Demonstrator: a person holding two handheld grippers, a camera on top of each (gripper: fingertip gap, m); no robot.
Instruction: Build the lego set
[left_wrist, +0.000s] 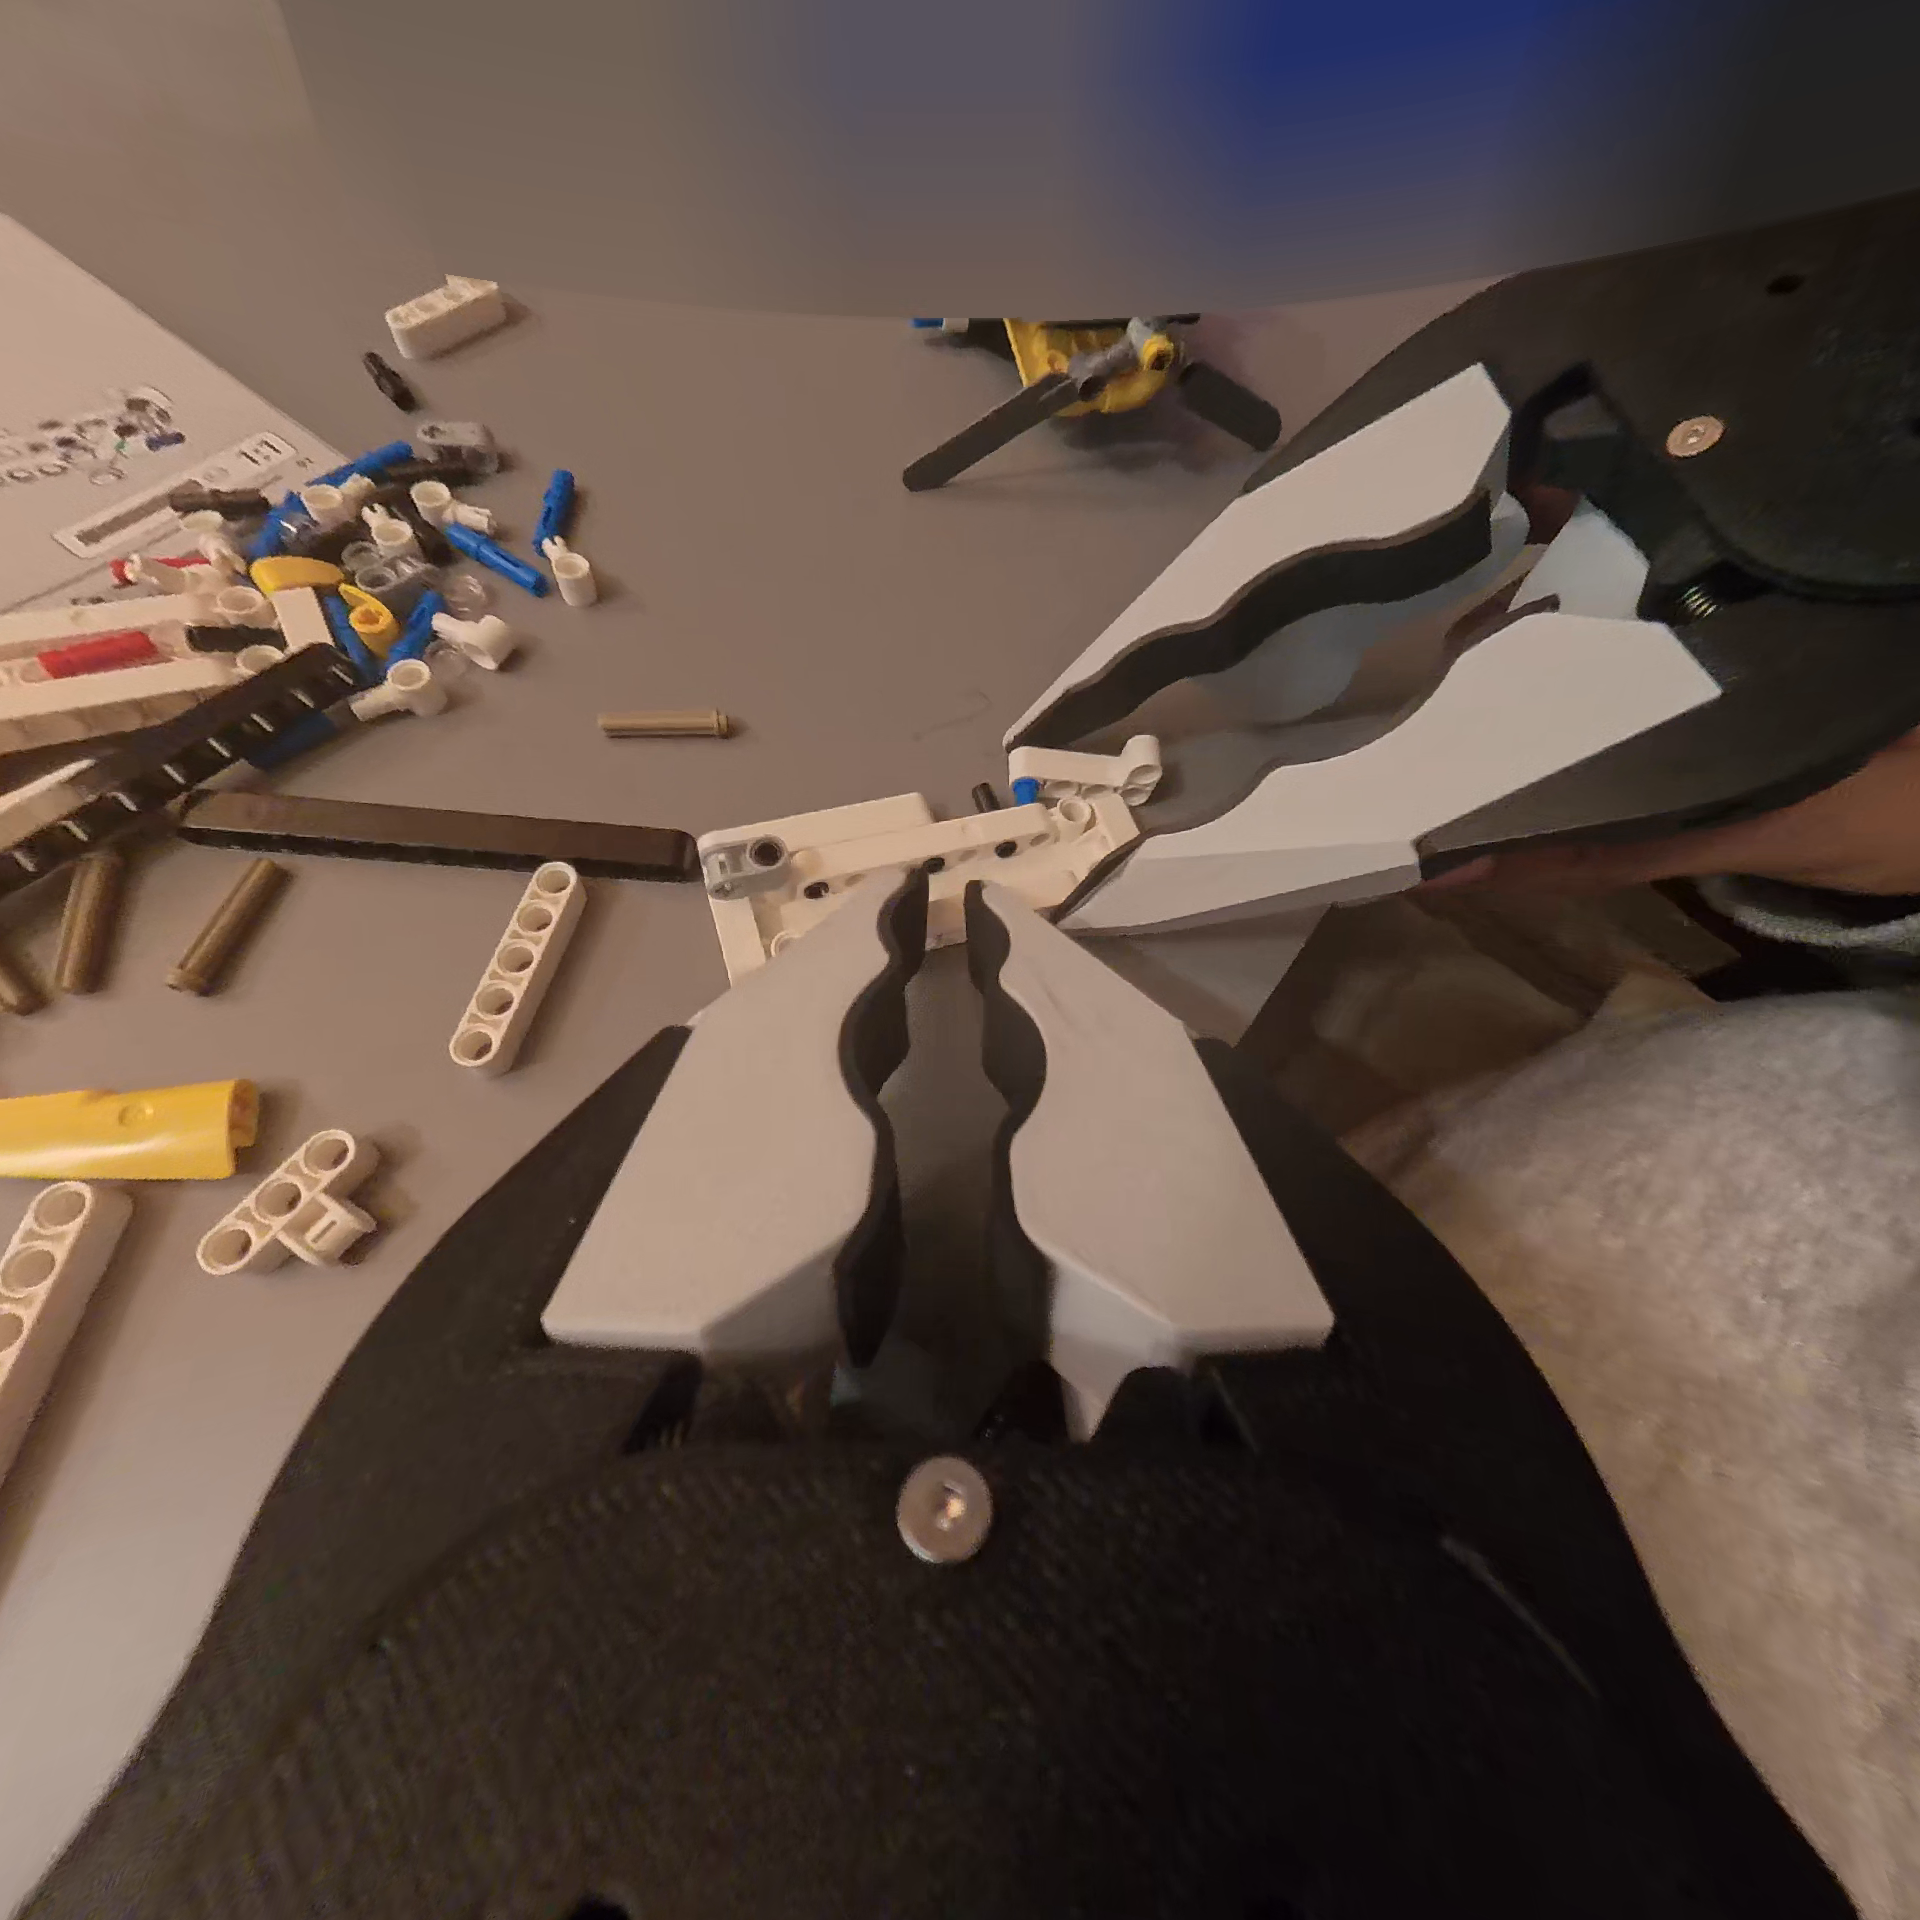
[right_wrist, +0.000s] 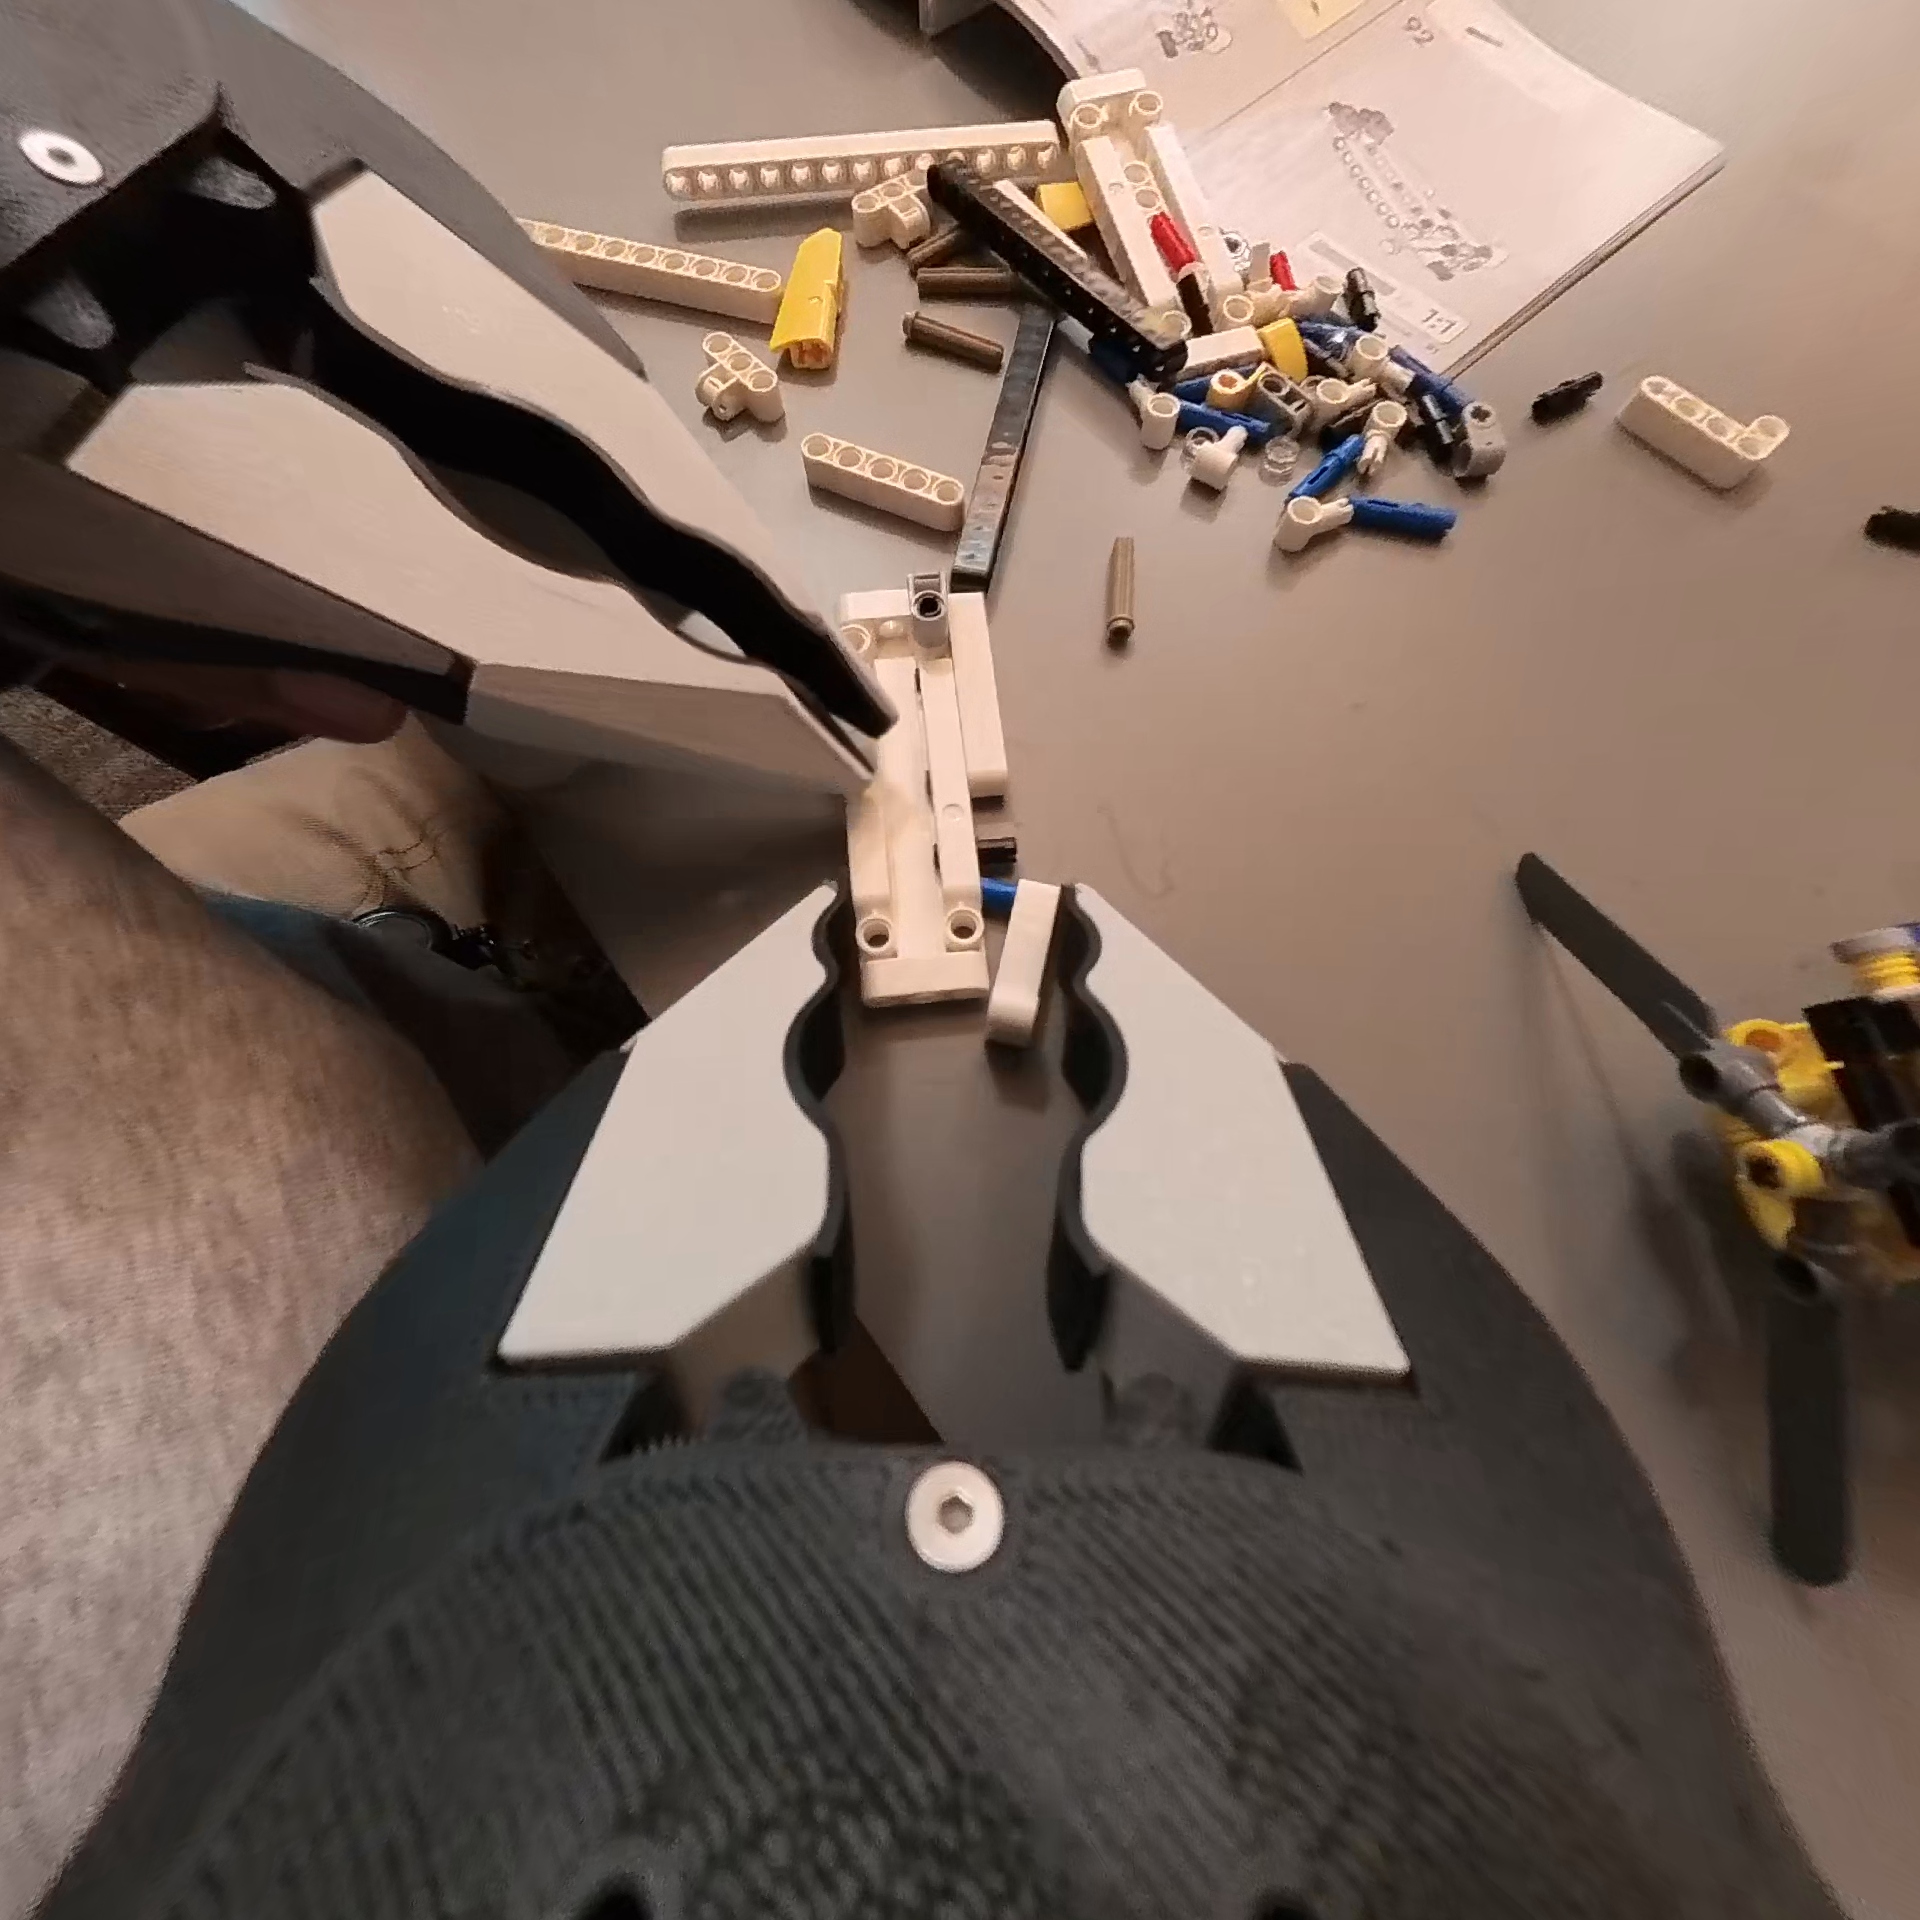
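While your 2 grippers meet over the white lego assembly (left_wrist: 914, 842), parts of it stay hidden.

Your left gripper (left_wrist: 945, 894) is pinched nearly closed on the assembly's side, its tips covering that edge. Your right gripper (right_wrist: 951, 940) stands wider, with the assembly's end and a small white beam (right_wrist: 1023, 961) between its fingers; you cannot tell whether it grips. Everything sits on a grey table (left_wrist: 790, 582), loose pieces (left_wrist: 343, 582) and an instruction booklet (right_wrist: 1455, 187) nearby; blur hides the room.

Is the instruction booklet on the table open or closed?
Open. In the right wrist view the booklet lies flat with printed diagram pages facing up, loose pieces piled on its near edge.
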